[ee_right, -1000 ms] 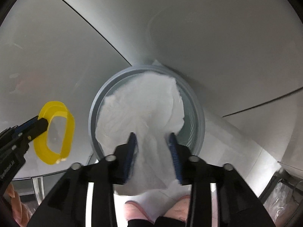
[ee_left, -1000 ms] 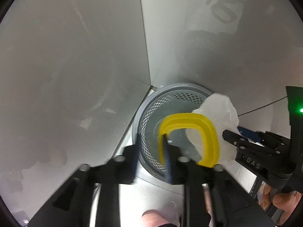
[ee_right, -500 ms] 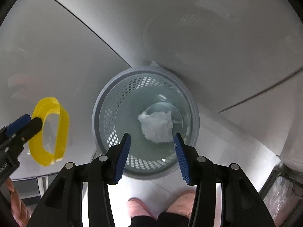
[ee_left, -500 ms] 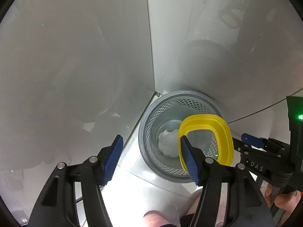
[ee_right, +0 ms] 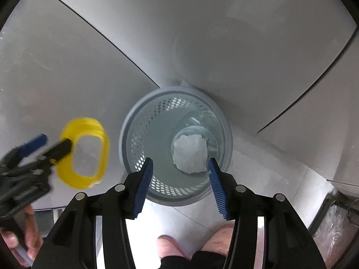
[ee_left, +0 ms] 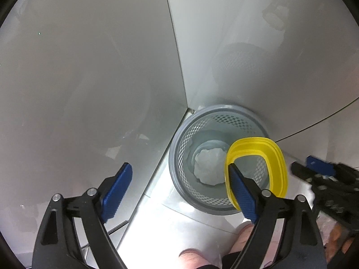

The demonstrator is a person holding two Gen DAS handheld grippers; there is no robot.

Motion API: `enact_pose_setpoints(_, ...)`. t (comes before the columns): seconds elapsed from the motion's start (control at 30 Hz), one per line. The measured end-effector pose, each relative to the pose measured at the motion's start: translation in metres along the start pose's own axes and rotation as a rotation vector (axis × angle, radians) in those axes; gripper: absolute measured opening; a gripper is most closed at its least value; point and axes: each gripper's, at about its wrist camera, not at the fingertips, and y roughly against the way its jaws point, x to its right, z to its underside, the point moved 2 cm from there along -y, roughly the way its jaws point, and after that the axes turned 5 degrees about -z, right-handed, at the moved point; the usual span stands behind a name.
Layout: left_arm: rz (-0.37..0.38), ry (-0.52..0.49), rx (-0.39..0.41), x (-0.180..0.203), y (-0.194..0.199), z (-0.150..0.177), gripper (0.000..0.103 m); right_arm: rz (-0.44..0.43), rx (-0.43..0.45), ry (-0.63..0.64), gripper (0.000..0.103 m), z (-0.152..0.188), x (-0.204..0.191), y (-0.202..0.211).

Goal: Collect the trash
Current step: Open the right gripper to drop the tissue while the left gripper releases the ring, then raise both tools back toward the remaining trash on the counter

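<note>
A grey perforated bin point(ee_left: 173, 157) point(ee_right: 123, 139) stands in a wall corner, with a crumpled white paper point(ee_left: 208, 165) point(ee_right: 190, 154) lying at its bottom. My left gripper point(ee_left: 178, 166) point(ee_right: 55, 142) hovers beside the bin and its jaws are opening wide. A yellow plastic ring point(ee_left: 278, 157) point(ee_right: 67, 179) hangs looped over its right finger point(ee_left: 242, 192), with no pad pressing on it. Above the bin mouth, my right gripper point(ee_right: 180, 160) point(ee_left: 307, 167) is opening too, and nothing is between its fingers.
Two pale glossy walls meet behind the bin. Light floor tiles point(ee_left: 179, 228) lie in front of it. The person's feet point(ee_right: 170, 244) show at the bottom edge. A clear plastic bag point(ee_right: 332, 228) sits at the lower right.
The white paper left my right gripper and dropped into the bin. My left jaws spread wide, letting go of the yellow ring, which now hangs on one finger. The right gripper rose.
</note>
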Motion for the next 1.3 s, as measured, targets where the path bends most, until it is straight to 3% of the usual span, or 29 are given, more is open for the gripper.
enact_pose_setpoints(0.2,-0.003,-0.008,-0.003,0.005,-0.013,-0.004,0.084,-0.086,0.032,0.030,0.049,-0.013,-0.017,0.005)
enact_pose_setpoints(0.33,0.019,0.005,0.009,0.005,-0.016,-0.011,0.084,-0.098,0.014,0.056,0.049,-0.020,-0.029,-0.002)
enact_pose_setpoints(0.7,0.025,0.024,0.006,-0.005,-0.017,-0.024,0.084,-0.056,0.015,0.087,0.053,-0.029,-0.037,-0.004)
enact_pose_setpoints(0.8,0.100,0.061,0.015,-0.007,-0.012,-0.023,0.084,0.002,-0.014,0.103,0.053,-0.029,-0.037,-0.010)
enact_pose_setpoints(0.97,0.072,0.056,0.025,-0.008,-0.009,-0.026,0.084,-0.010,0.018,0.051,0.053,-0.031,-0.025,-0.003)
enact_pose_setpoints(1.2,0.054,0.072,0.035,-0.020,0.005,-0.026,0.084,0.000,-0.011,0.022,0.053,-0.023,-0.021,-0.003)
enact_pose_setpoints(1.3,0.032,0.044,0.047,-0.024,0.033,-0.018,0.084,-0.007,-0.025,0.006,0.053,-0.014,-0.026,0.020)
